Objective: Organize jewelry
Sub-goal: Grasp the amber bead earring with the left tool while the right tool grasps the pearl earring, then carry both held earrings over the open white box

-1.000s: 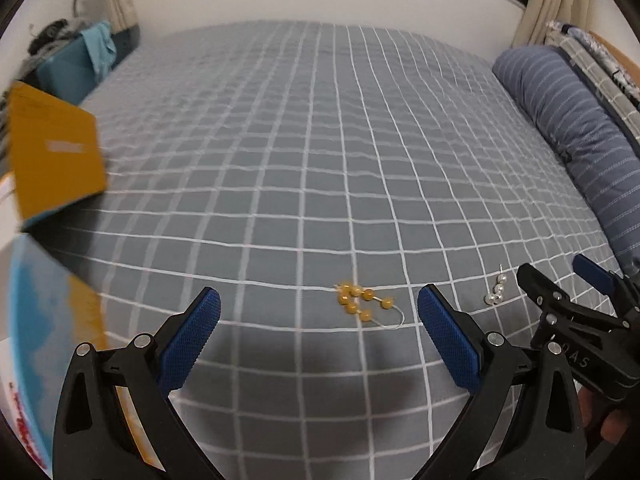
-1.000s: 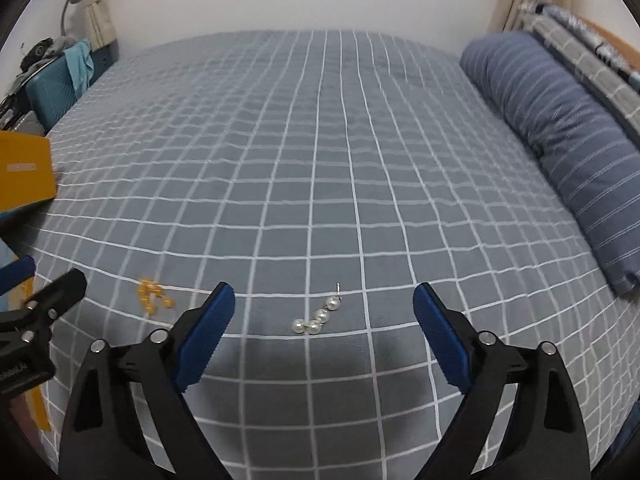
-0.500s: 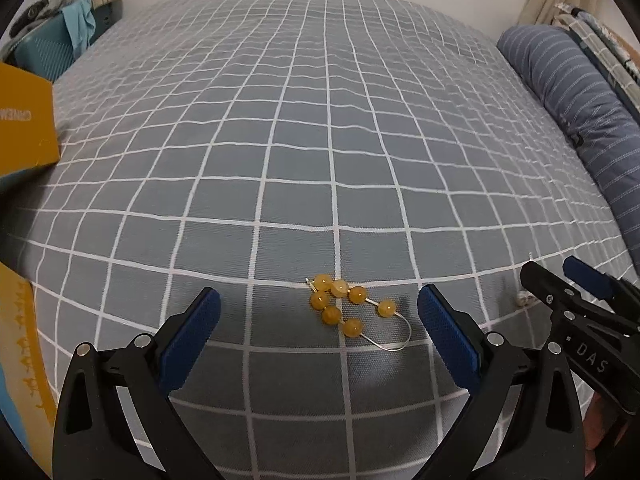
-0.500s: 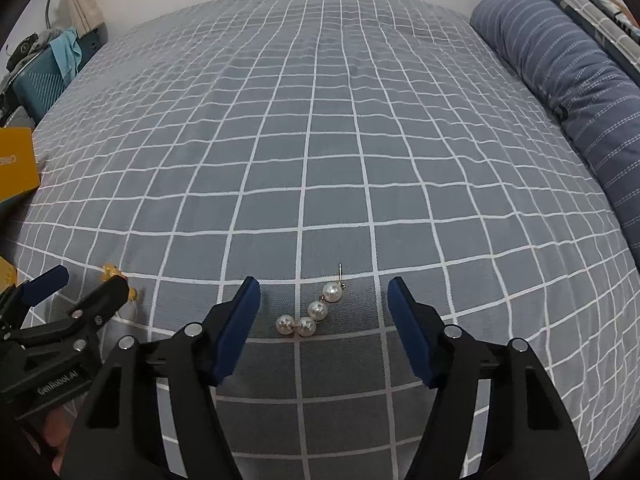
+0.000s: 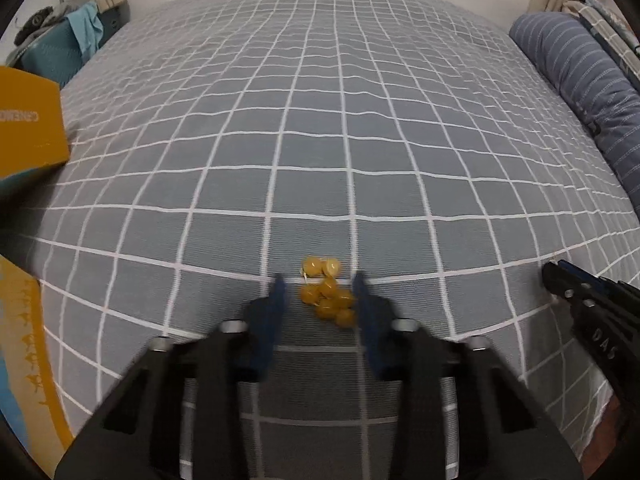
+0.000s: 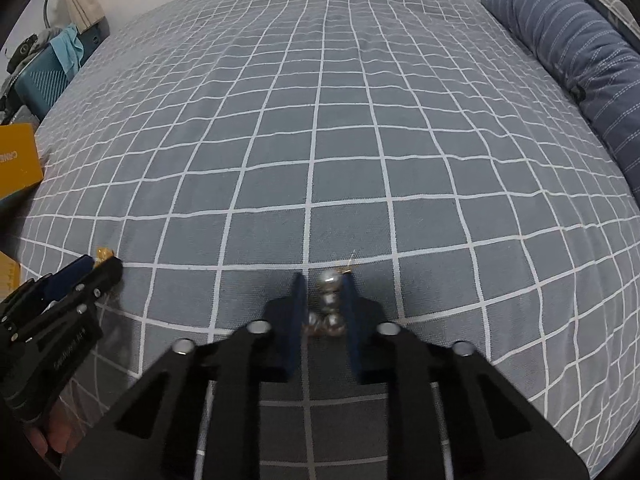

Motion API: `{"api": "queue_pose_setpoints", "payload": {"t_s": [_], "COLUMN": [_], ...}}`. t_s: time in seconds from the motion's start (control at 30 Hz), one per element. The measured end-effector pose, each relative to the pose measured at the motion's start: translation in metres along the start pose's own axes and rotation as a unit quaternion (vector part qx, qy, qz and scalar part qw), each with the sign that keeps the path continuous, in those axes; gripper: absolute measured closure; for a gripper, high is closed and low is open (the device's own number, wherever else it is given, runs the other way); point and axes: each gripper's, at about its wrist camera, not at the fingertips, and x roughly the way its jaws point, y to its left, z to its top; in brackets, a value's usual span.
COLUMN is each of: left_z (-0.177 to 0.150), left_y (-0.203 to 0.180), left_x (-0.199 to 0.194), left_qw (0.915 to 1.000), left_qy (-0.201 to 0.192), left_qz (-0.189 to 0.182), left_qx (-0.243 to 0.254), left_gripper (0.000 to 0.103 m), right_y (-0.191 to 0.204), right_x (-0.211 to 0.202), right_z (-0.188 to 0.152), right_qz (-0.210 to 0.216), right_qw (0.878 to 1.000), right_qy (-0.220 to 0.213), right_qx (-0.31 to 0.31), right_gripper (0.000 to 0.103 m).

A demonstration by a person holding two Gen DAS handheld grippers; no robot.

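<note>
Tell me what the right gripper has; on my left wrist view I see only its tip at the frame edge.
Observer: The right gripper is shut on the pearl piece; its jaws have just been closing.
Operator: Is the whole piece inside the pads?
Observer: No. The top pearl and a thin gold hook poke out past the fingertips.
Operator: Is it off the bed?
Observer: It doesn't look so. The lowest pearls lie low against the grey checked bedspread.
</note>
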Motion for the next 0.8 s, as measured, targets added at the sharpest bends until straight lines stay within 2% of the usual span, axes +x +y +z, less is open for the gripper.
{"api": "queue_pose_setpoints", "payload": {"t_s": [0.03,0.37,0.8], "left_z": [0.000,0.004,0.007], "left_y": [0.001,0.007,0.007], "left_x": [0.000,-0.012,-0.046], "left_qw": [1.0000,0.9997,0.9989], "left_qy": [0.000,-0.007,-0.037], "left_qz": [0.005,-0.023,-0.027], "left_qx": [0.000,-0.005,0.004], "left_gripper": [0.094,0.094,0.094], "right_y": [0.001,0.001,0.002], "right_x": [-0.001,-0.011,-0.021], "right_z": [-0.002,-0.002,-0.004], "right_qz": [0.003,0.006,-0.011], "right_qw": [1.000,1.000,0.999], "right_qy": [0.000,-0.010,-0.029], "right_qx": [0.001,0.008,0.014], "right_gripper": [0.092,0.092,0.092]}}
